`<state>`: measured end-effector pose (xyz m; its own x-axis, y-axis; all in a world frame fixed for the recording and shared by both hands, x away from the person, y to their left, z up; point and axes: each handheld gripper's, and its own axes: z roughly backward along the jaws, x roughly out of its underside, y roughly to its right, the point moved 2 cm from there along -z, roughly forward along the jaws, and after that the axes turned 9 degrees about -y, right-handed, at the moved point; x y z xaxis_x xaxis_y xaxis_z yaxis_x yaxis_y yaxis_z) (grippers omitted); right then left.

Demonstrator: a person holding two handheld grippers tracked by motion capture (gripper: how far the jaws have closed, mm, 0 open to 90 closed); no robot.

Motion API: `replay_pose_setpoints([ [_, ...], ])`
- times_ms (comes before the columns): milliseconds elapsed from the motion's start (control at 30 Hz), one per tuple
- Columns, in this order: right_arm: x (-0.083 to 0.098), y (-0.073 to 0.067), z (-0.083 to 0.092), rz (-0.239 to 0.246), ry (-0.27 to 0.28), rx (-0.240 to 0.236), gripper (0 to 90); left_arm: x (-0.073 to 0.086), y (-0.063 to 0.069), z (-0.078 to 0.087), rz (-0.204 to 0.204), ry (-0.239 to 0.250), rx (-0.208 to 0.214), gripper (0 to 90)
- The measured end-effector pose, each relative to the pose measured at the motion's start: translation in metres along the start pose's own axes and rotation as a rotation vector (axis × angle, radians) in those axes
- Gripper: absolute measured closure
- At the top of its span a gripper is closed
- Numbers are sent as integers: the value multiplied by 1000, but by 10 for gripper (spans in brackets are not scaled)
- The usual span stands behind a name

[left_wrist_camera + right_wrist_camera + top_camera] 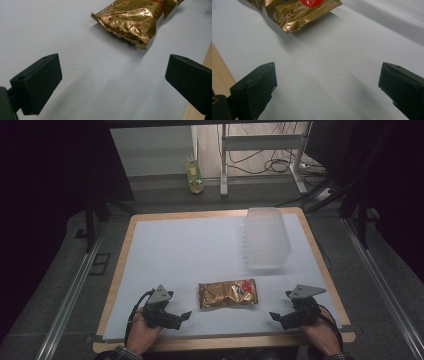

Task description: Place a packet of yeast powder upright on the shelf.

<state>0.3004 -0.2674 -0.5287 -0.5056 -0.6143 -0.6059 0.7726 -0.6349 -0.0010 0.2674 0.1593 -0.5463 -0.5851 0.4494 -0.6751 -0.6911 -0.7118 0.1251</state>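
Observation:
A gold foil snack bag (228, 293) with a red mark lies flat on the white sheet near the table's front, between the two grippers. My left gripper (184, 317) rests low at the front left, jaws wide open, a short way from the bag's left end (130, 21). At the front right my right gripper (275, 316) also stands open and points toward the bag's right end (297, 12). Nothing is between either pair of jaws. In each gripper view the bag lies ahead of the black fingers (37, 85) (254, 87), apart from them.
A translucent plastic container (266, 238) lies at the back right of the white sheet (185, 250). The wooden table edge (225, 342) runs along the front. Beyond the table stand a bottle (194, 175) on the floor and a metal frame with cables.

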Motion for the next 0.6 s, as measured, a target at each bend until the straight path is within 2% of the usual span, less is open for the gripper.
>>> replay_pose_setpoints([
  [100, 0, 0, 1, -3, 3, 2, 21, 0, 1, -1, -5, -3, -16, 10],
  [300, 0, 1, 2, -9, 4, 13, 21, -1, -1, 3, 3, 17, -7, 8],
  [400, 0, 1, 1, -5, 1, 16, 21, -1, -2, 2, -1, 3, -29, 20],
  [600, 0, 0, 1, -5, -3, 17, 21, -1, 0, 2, -7, -9, -36, 56],
])
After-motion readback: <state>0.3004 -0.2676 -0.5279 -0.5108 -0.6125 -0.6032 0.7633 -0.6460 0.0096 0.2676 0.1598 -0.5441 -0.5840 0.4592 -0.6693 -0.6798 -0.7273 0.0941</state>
